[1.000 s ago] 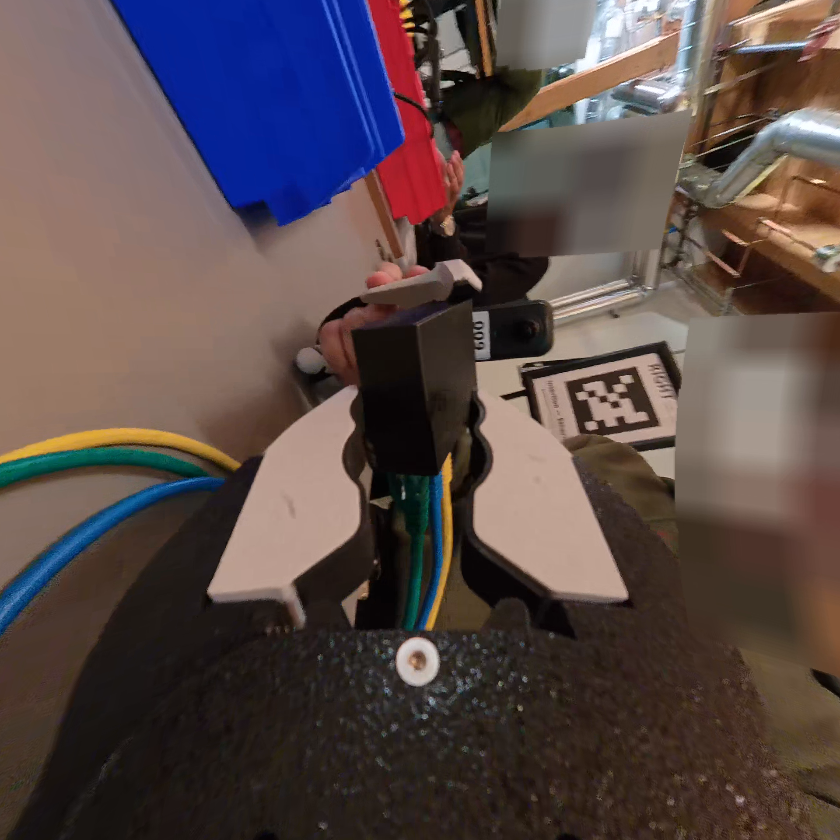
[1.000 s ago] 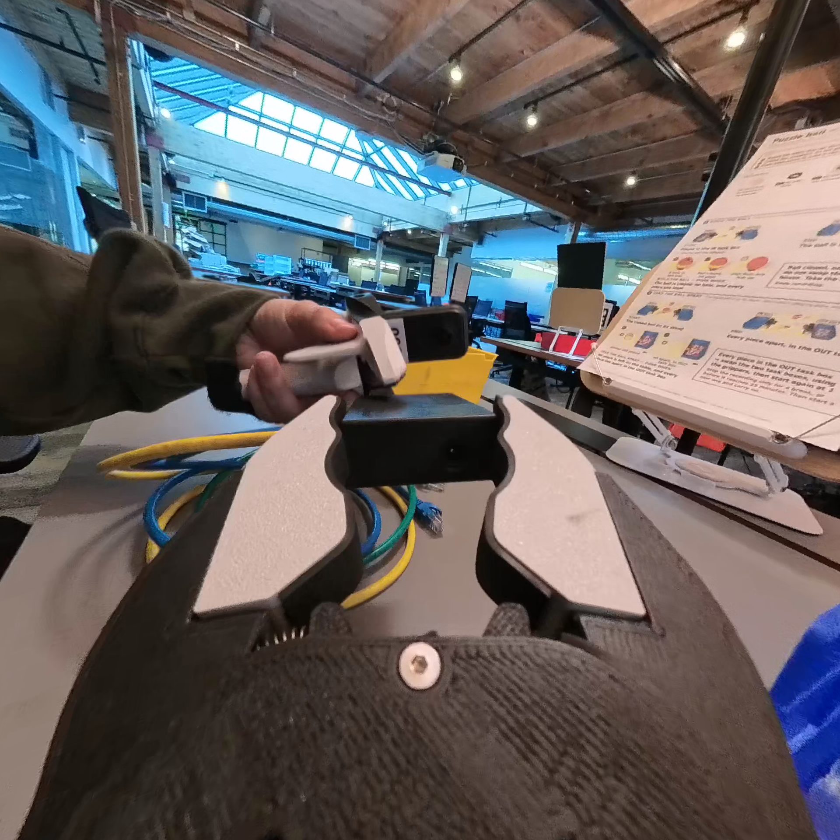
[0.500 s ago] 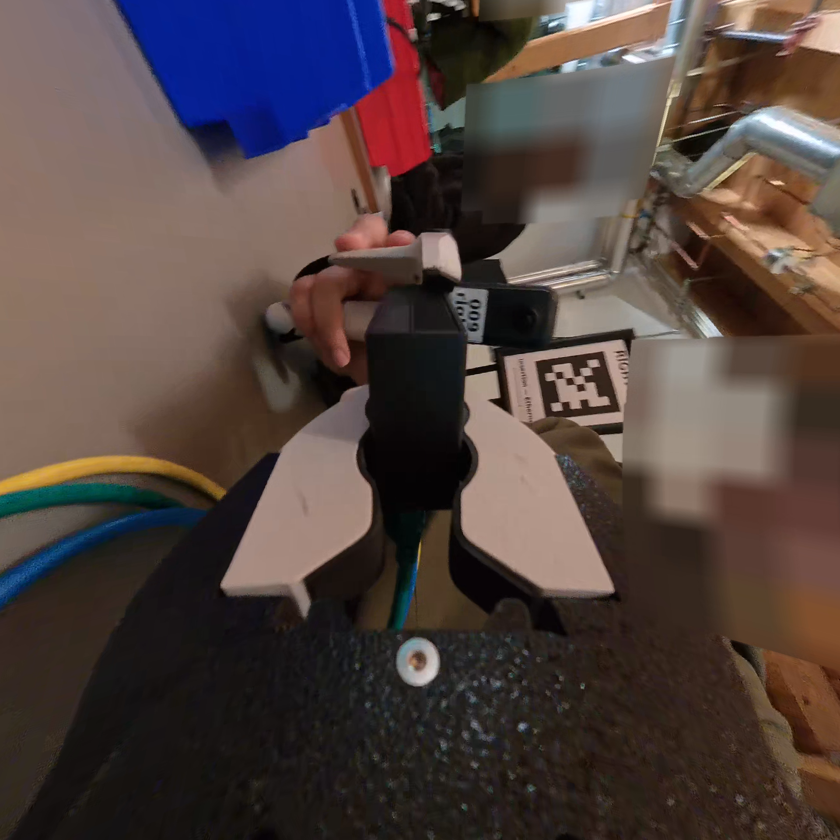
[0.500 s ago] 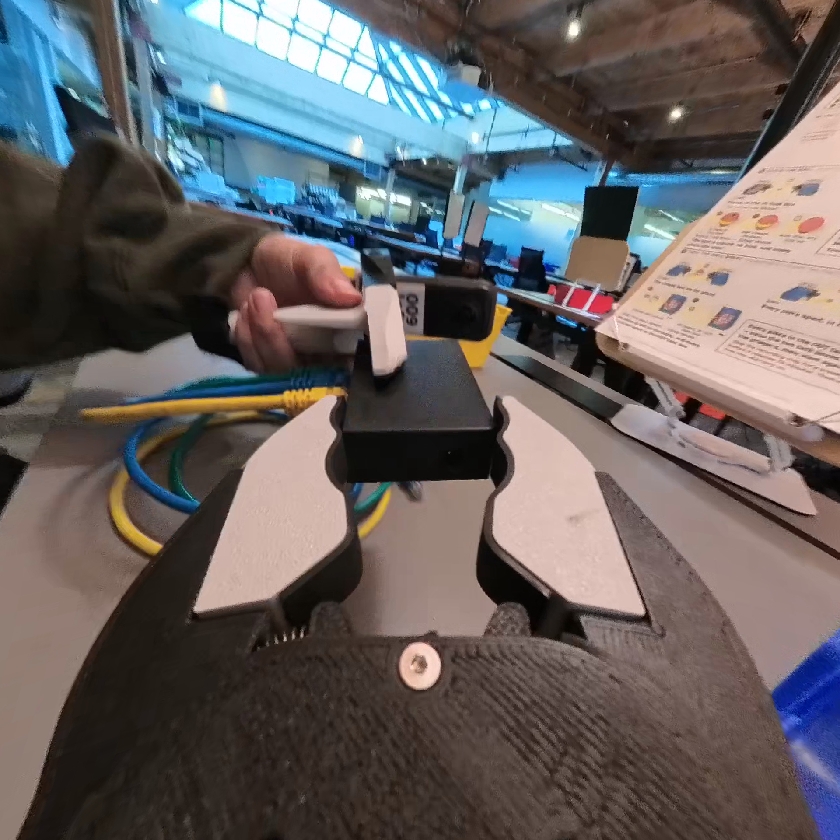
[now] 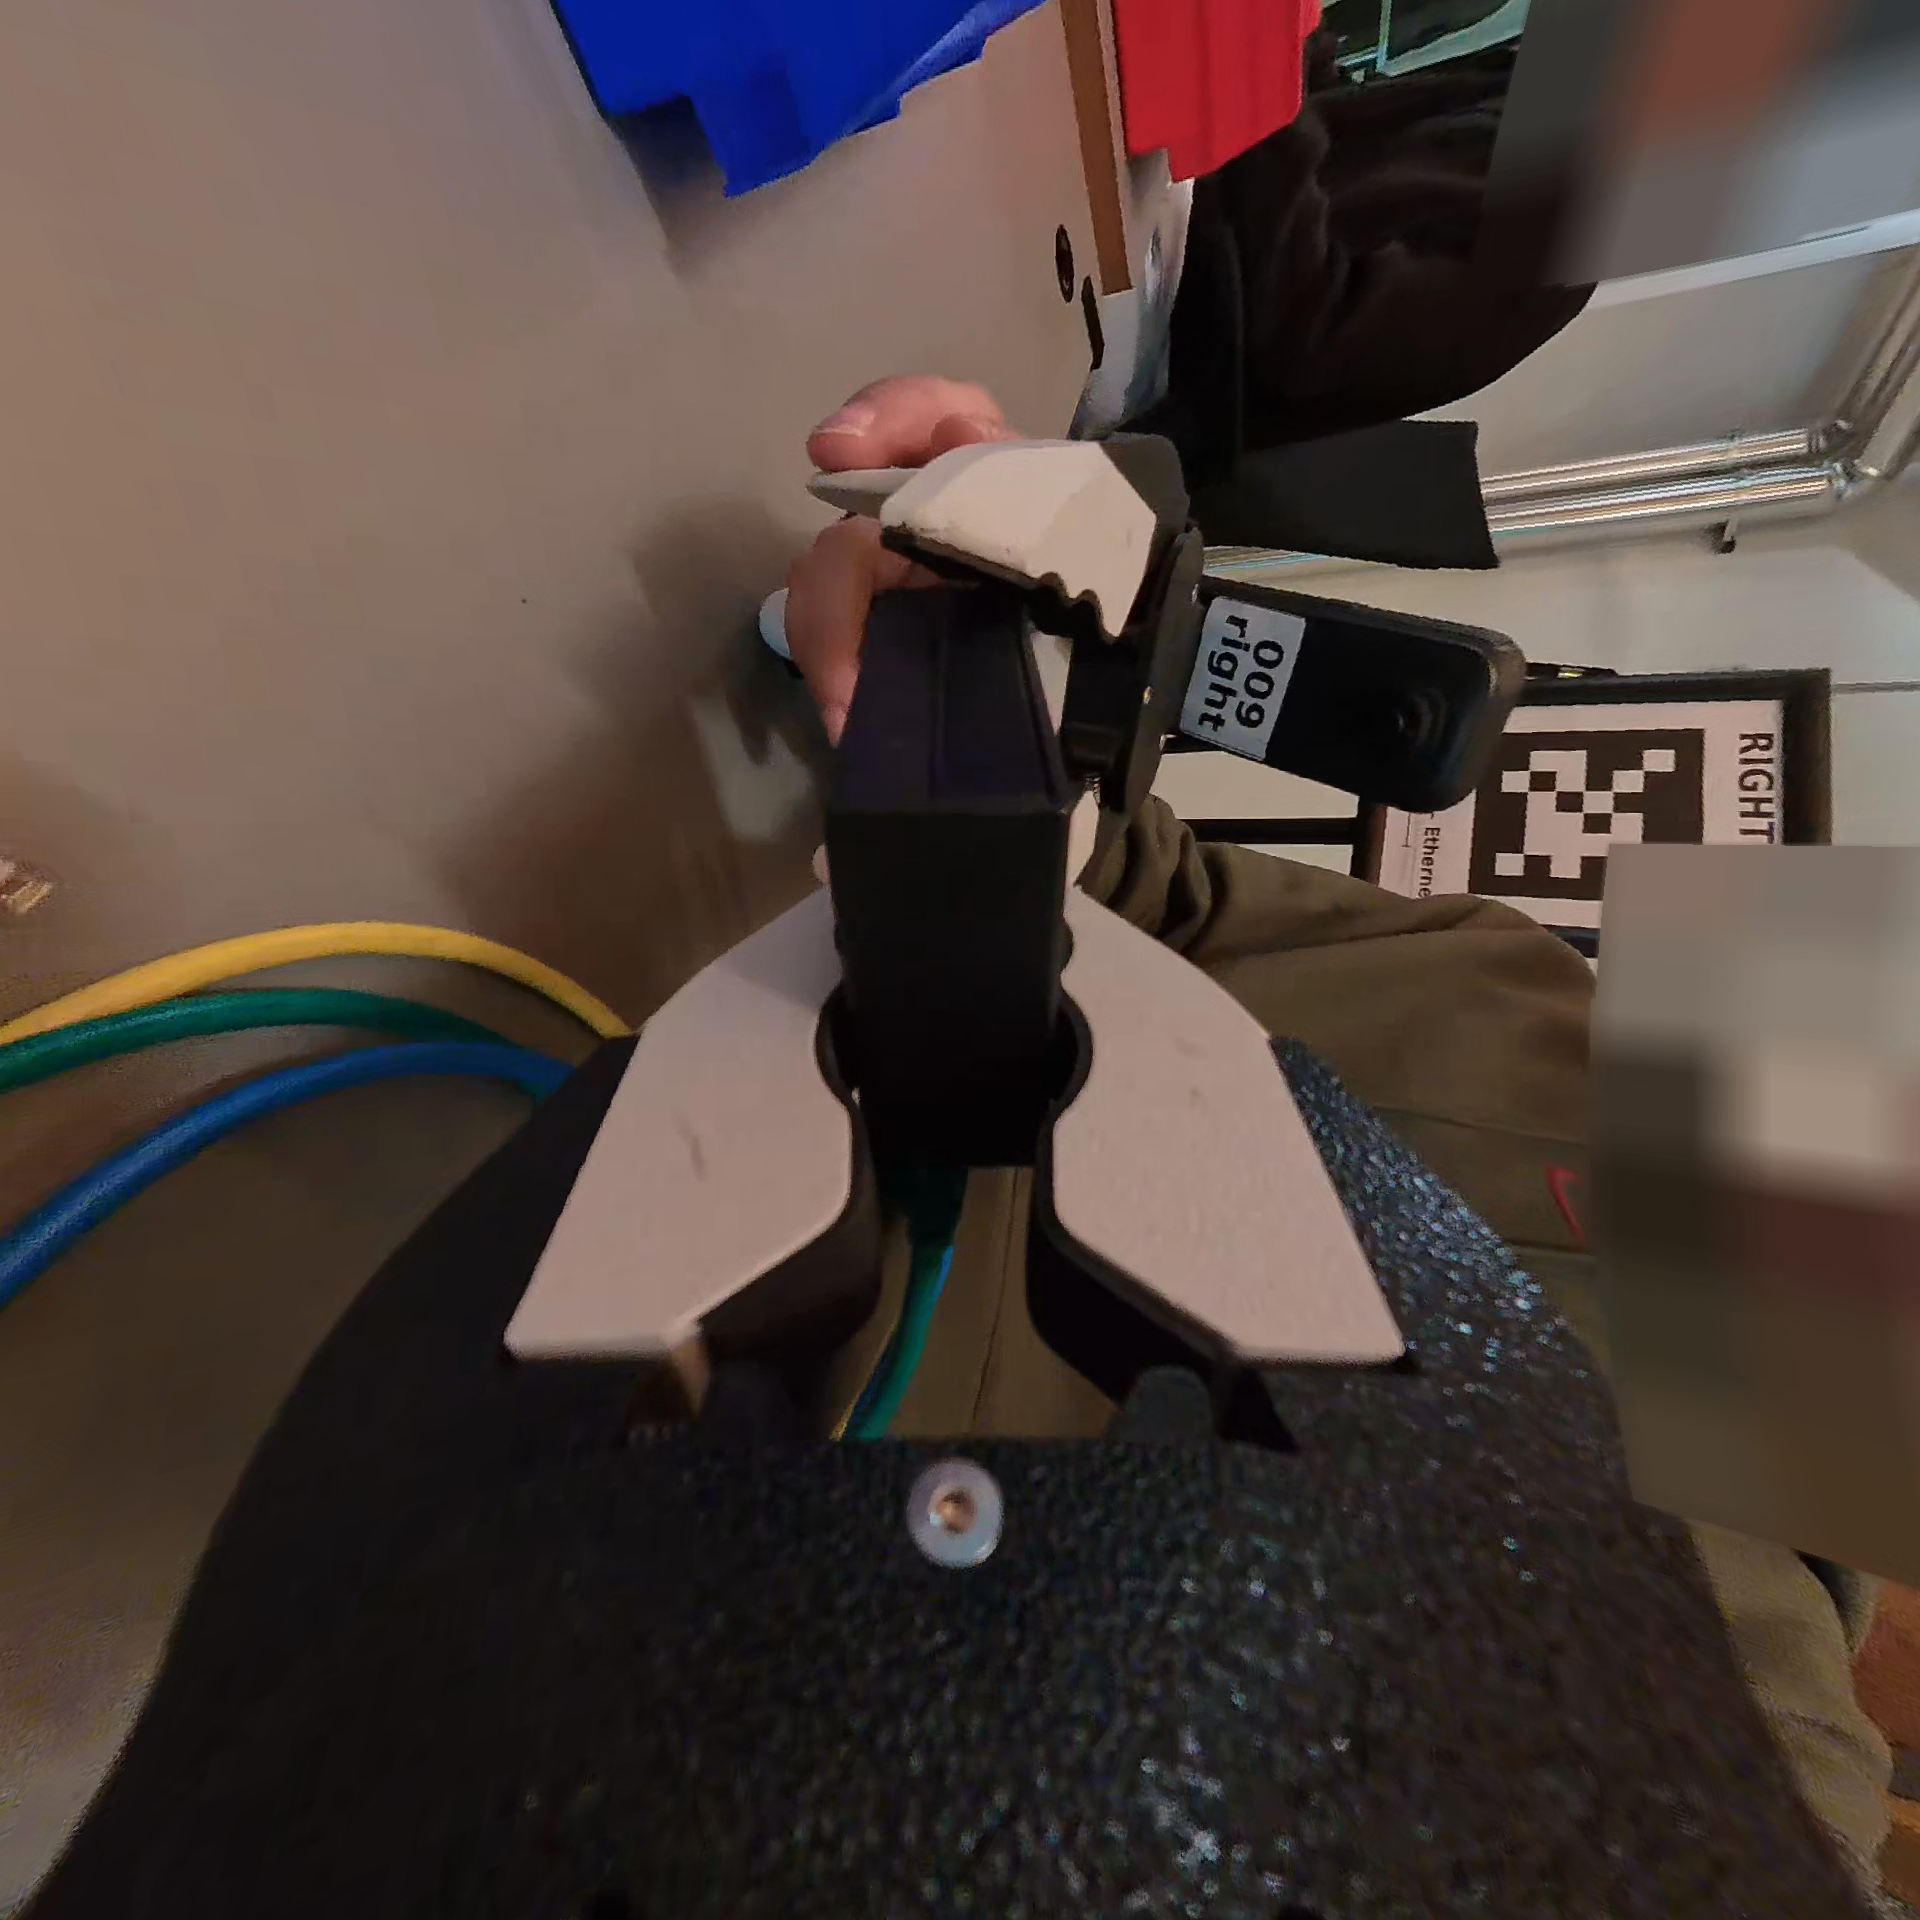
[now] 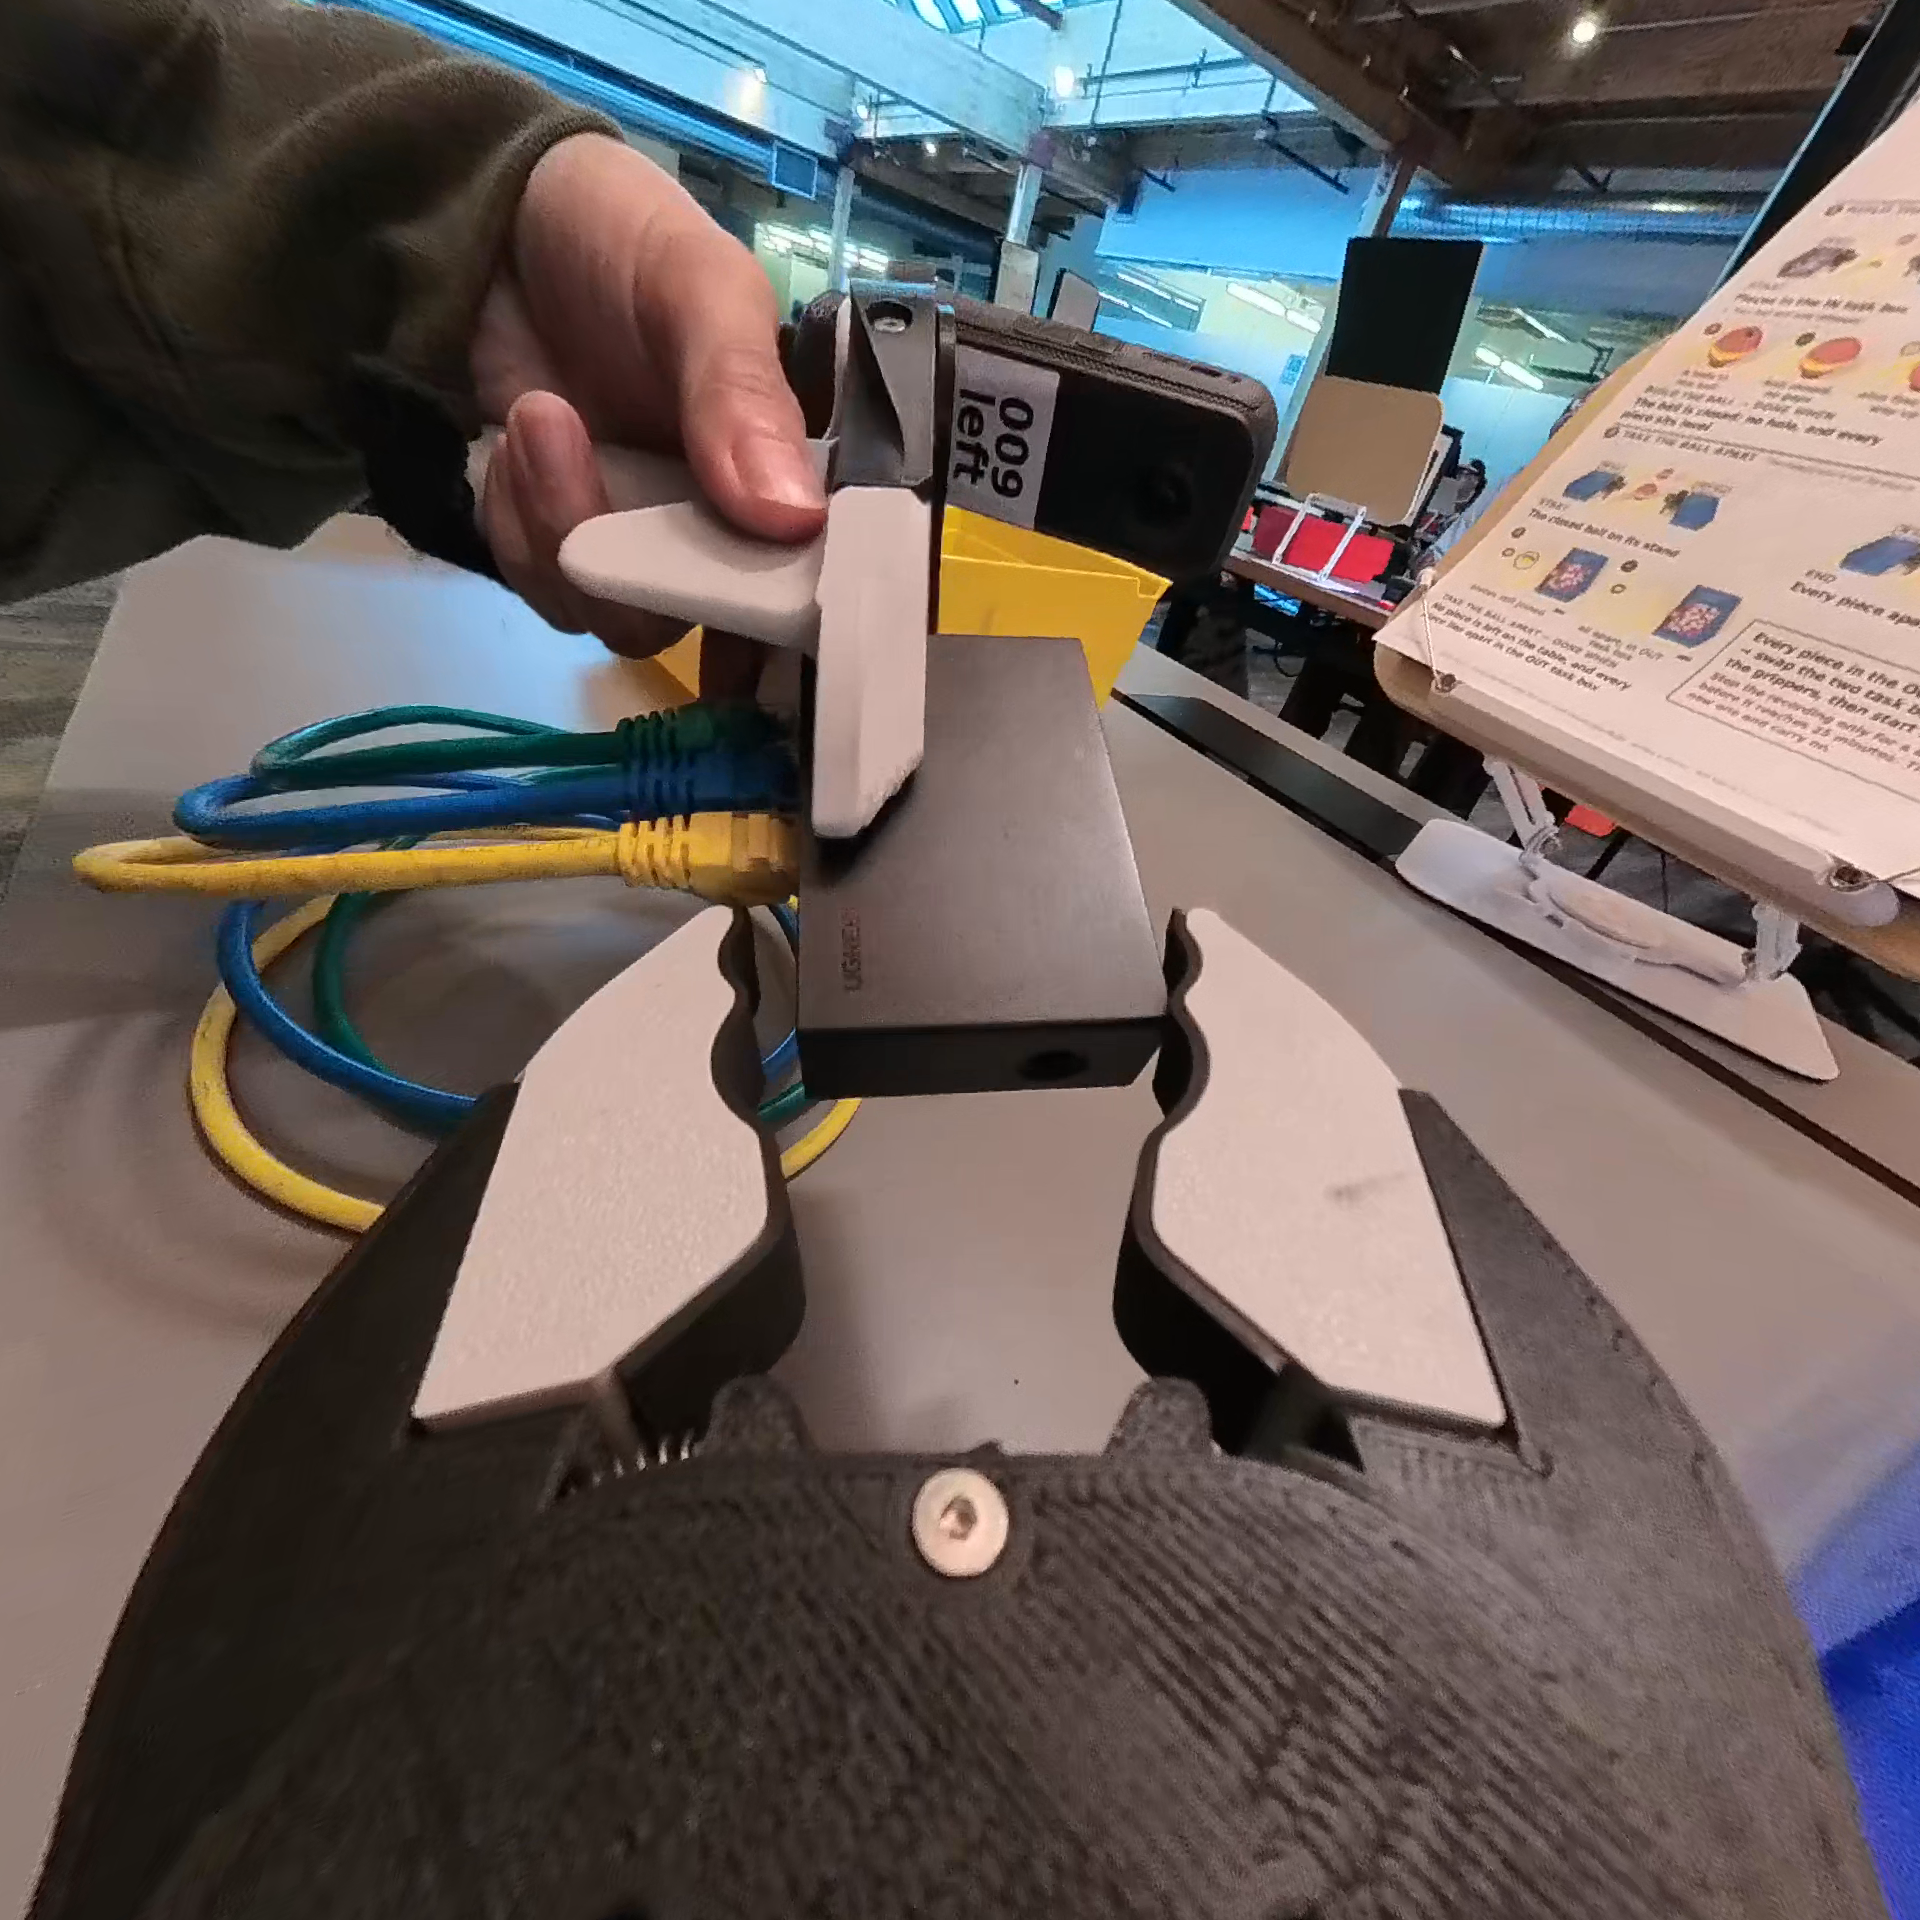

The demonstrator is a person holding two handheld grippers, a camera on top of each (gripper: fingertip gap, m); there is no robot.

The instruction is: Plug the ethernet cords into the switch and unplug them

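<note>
My left claw (image 5: 951,997) is clamped on the thin sides of the black switch (image 6: 977,873), held above the grey table (image 6: 1299,1174). My right claw (image 6: 961,1023) stands narrowly parted around the switch's near end, one finger touching, the other just clear. Green (image 6: 665,727), blue (image 6: 686,774) and yellow (image 6: 707,847) ethernet cords sit plugged into its side
</note>
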